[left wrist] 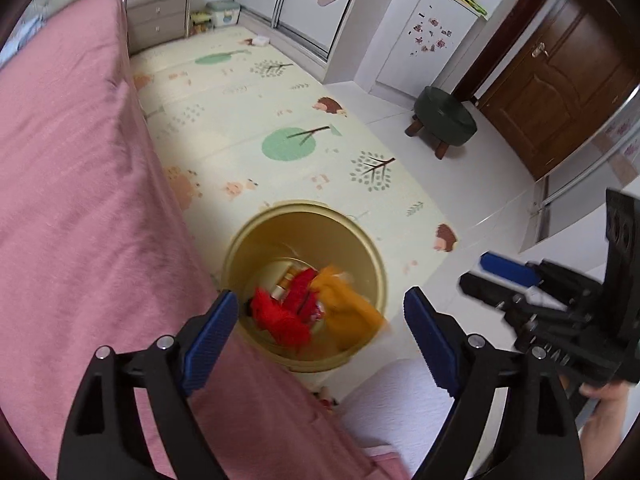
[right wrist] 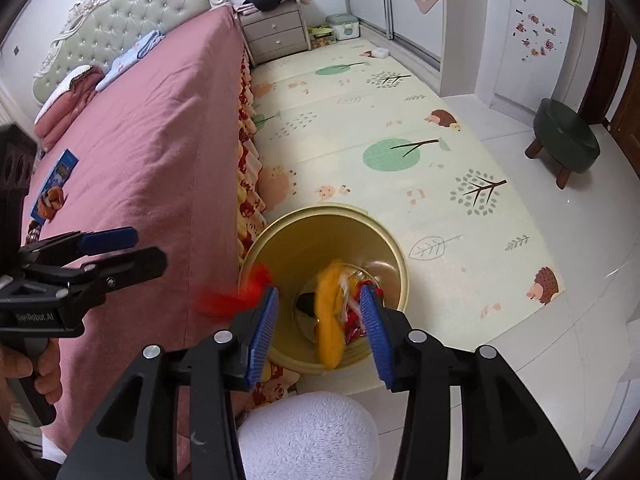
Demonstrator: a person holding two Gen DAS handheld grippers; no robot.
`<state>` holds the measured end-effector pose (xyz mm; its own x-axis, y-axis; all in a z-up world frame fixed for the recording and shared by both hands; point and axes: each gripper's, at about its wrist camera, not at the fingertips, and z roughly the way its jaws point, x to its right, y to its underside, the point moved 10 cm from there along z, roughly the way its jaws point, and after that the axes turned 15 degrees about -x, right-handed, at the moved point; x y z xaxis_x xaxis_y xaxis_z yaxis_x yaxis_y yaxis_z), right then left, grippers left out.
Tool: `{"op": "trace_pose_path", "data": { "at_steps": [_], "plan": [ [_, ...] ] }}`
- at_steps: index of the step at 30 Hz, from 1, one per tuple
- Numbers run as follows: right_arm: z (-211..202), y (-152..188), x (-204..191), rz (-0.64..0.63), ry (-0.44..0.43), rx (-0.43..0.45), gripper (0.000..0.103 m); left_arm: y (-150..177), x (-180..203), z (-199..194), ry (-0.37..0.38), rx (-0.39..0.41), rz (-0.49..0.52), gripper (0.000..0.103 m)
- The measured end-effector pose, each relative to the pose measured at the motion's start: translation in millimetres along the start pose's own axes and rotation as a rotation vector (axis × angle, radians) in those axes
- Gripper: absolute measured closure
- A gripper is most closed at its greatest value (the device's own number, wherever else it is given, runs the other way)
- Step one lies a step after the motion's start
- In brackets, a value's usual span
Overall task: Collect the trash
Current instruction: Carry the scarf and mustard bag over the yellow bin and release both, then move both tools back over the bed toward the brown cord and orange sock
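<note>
**Release over the bin: trash dropping from the opened right gripper**

The yellow bin (right wrist: 324, 292) stood on the play mat (right wrist: 400, 120), hard against the side of the pink bed (right wrist: 160, 140), and serves here as the landmark. The right gripper (right wrist: 320, 320) hovered directly above the bin's mouth with its blue pads spread moderately apart and nothing pinched between them. A yellow wrapper (right wrist: 330, 312), motion-blurred, lay between the pads in this view and appeared to be falling into the bin; a red scrap (right wrist: 236, 296), equally blurred, showed at the bin's bed-side rim. In the left wrist view the bin (left wrist: 304, 240) already held red and yellow trash (left wrist: 288, 312). The left gripper (left wrist: 320, 340) was poised above the bin's near rim, spread wide and empty.

The step in hand was judged to be the drop-off. A blue packet (right wrist: 56, 184) with a small orange item remained on the bed, well away from the bin; the next move likely calls for carrying an open gripper back over the bedcover and closing squarely on that flat packet.
</note>
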<state>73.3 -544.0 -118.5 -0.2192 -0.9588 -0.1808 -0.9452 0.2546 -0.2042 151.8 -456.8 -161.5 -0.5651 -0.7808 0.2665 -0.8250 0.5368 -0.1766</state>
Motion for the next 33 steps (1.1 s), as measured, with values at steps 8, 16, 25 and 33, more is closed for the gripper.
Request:
{"op": "trace_pose_path", "data": {
  "at_steps": [8,16,25,33],
  "plan": [
    [-10.1,-6.5,-13.1,0.017,-0.04,0.023,0.061,11.0,-20.7,-11.6,0.006,0.017,-0.038,0.016],
    [-25.0,-14.5,-60.2,-0.044,-0.093,0.047,0.061,22.7,-42.2,-37.7,-0.025,0.086,-0.063,0.016],
    [-20.0,-17.6,-127.3,-0.153,-0.107,0.035,0.061,48.0,-83.4,-69.6,-0.075,0.143,-0.105,0.016],
    [-5.4,-12.3,-189.0,-0.238,-0.148,0.015,0.061,87.1,-136.1,-95.3,-0.172,0.18,-0.155,0.016]
  ]
}}
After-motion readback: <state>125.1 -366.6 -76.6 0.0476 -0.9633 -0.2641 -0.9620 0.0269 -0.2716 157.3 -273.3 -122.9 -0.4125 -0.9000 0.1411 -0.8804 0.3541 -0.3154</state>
